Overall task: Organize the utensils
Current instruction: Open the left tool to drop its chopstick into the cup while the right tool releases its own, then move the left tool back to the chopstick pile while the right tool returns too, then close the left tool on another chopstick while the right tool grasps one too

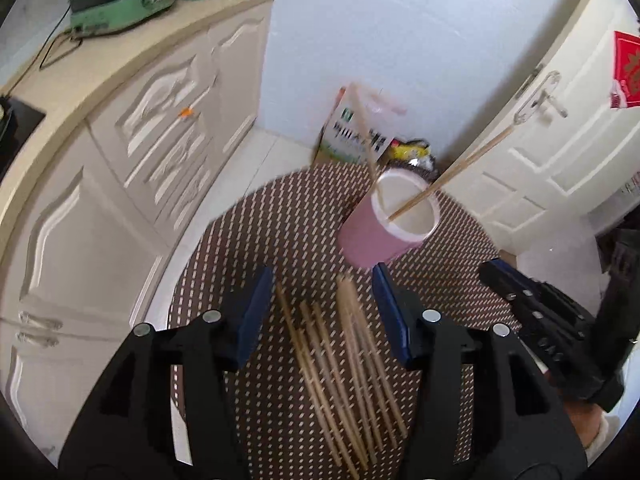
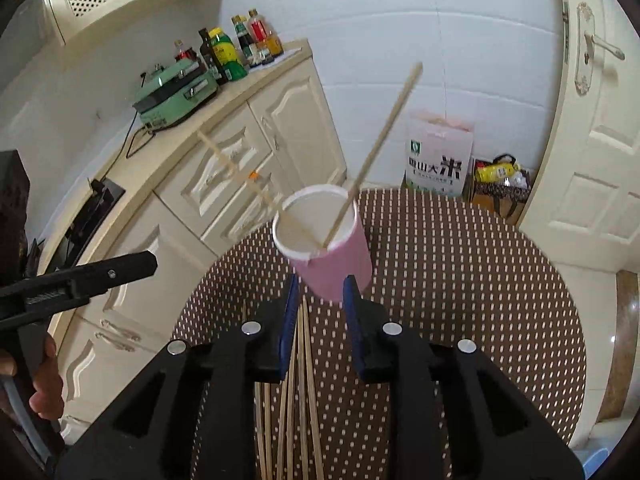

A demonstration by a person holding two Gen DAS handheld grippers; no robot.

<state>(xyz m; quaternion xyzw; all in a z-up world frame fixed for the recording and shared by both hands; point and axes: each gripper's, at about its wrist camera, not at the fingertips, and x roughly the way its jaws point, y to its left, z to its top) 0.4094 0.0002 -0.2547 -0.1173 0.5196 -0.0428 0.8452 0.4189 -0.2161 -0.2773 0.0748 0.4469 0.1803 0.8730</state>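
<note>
A pink cup [image 1: 374,238] with a white inside stands on the round brown dotted table [image 1: 280,216] and holds two wooden chopsticks [image 1: 452,170]. Several loose chopsticks [image 1: 340,356] lie on the table between the fingers of my left gripper [image 1: 322,284], which is open and empty above them. In the right wrist view the cup [image 2: 340,258] stands just beyond my right gripper [image 2: 320,282], which is open and empty, with loose chopsticks [image 2: 304,380] under it. The right gripper also shows in the left wrist view [image 1: 532,312] at the right.
A cream cabinet run [image 1: 132,152] with a green appliance [image 1: 120,0] and bottles [image 2: 236,48] stands left of the table. A rice bag [image 2: 438,160] and a basket [image 2: 500,188] sit on the floor by the white door [image 2: 592,140].
</note>
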